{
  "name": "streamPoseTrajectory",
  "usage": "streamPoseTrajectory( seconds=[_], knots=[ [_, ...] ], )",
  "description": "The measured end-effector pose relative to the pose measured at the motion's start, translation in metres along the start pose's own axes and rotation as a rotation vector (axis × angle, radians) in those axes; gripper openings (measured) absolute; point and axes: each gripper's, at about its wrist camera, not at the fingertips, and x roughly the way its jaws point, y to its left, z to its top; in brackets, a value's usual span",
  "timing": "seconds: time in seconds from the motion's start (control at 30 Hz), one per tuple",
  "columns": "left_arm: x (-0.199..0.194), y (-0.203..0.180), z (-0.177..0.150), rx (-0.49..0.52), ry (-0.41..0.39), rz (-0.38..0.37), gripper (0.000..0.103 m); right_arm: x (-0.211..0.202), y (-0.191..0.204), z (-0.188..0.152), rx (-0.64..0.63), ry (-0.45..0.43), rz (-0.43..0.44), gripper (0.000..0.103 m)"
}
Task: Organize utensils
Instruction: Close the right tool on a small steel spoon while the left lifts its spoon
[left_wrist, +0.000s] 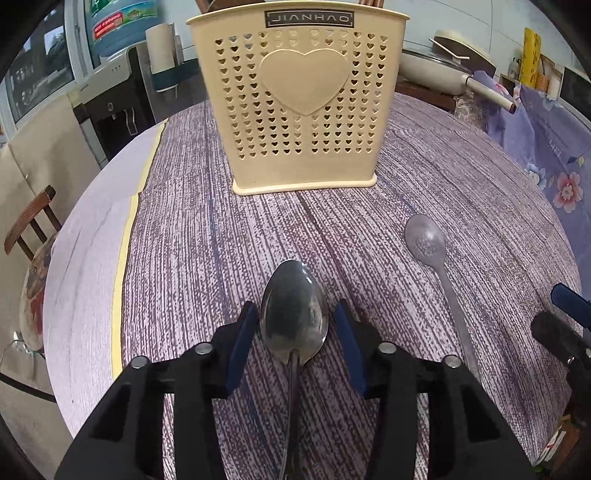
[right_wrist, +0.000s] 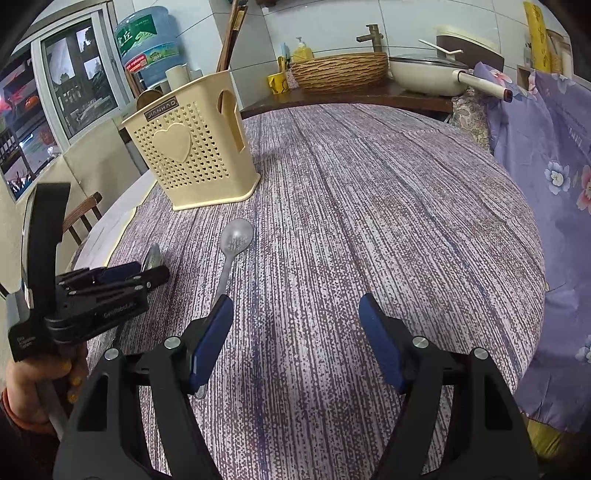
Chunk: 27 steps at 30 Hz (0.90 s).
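**Two spoons still out, holder partly filled**

At the left edge of the right wrist view, a hand (right_wrist: 26, 376) gripped the handle of the left gripper (left_wrist: 295, 326). Its jaws stood apart on either side of the shiny steel spoon (left_wrist: 293, 314), whose bowl lay between the blue pads without either pad visibly pressing on it. The spoon rested on the striped tablecloth (left_wrist: 207, 258).

Behind it, the cream perforated utensil holder (left_wrist: 299, 99) stood upright. Brown handles, probably chopsticks, already rose above its rim, so some sorting looked done.

To the right lay a dull grey spoon (left_wrist: 424, 238), flat on the cloth, well apart from the holder. The right gripper (right_wrist: 295, 343) hovered with jaws wide and nothing between them, its left pad over that spoon's handle end.

Both spoons appeared left to stow.
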Motion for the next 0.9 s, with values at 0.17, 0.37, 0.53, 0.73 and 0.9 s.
streamPoseTrajectory(
  seconds=[0.17, 0.37, 0.53, 0.73, 0.9],
  knots=[
    [0.002, 0.001, 0.004, 0.01, 0.008, 0.0, 0.038, 0.017, 0.015, 0.01, -0.036, 0.058, 0.044, 0.071],
    [0.003, 0.018, 0.003, -0.024, 0.008, -0.009, 0.037, 0.043, 0.05, 0.026, -0.147, 0.108, 0.017, 0.071],
    [0.002, 0.036, 0.0, -0.069, 0.006, -0.006, 0.037, 0.068, 0.063, 0.038, -0.162, 0.144, -0.022, 0.065],
    [0.001, 0.038, -0.002, -0.066, 0.0, -0.008, 0.037, 0.09, 0.072, 0.049, -0.175, 0.154, -0.074, 0.056],
    [0.001, 0.038, -0.003, -0.068, -0.004, -0.011, 0.037, 0.098, 0.076, 0.053, -0.193, 0.14, -0.107, 0.045]
  ],
)
